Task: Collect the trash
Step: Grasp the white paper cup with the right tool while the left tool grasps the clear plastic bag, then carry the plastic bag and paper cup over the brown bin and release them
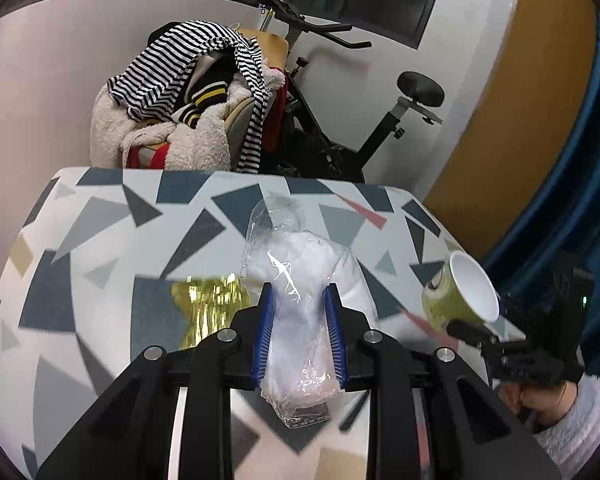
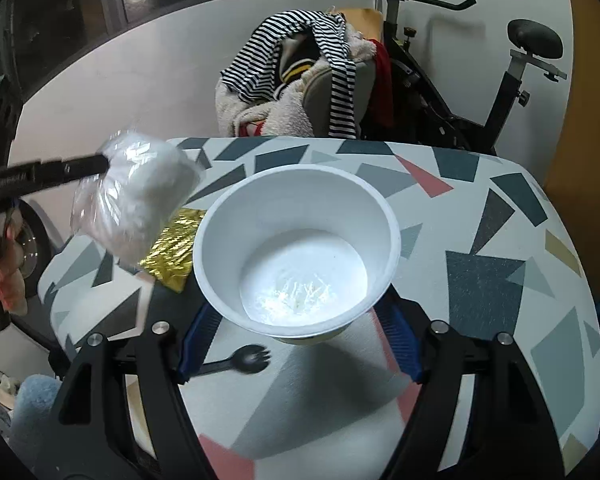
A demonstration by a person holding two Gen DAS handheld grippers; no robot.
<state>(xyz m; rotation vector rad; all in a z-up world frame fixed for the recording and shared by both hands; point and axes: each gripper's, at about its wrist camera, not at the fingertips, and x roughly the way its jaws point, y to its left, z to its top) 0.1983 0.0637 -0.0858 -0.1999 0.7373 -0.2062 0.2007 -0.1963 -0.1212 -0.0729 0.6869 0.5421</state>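
Patterned table (image 2: 500, 280), bearing a gold wrapper (image 2: 172, 248) and black spork (image 2: 244, 358). Right gripper (image 2: 300, 340) clamps a white-lined green bowl (image 2: 296, 248), mouth tilted toward the viewer. Left gripper (image 1: 298, 320) pinches a clear plastic bag (image 1: 296, 280) of white material, long axis running near to far, held above the table's left part.

A lived-in home room: an exercise bike (image 1: 340, 120) beside a chair heaped with clothes (image 1: 180, 100), behind a patterned bench (image 1: 100, 220).

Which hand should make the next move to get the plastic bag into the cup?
Left. The left gripper grips the plastic bag aloft beside the cup, whose open mouth the right gripper just holds steady.
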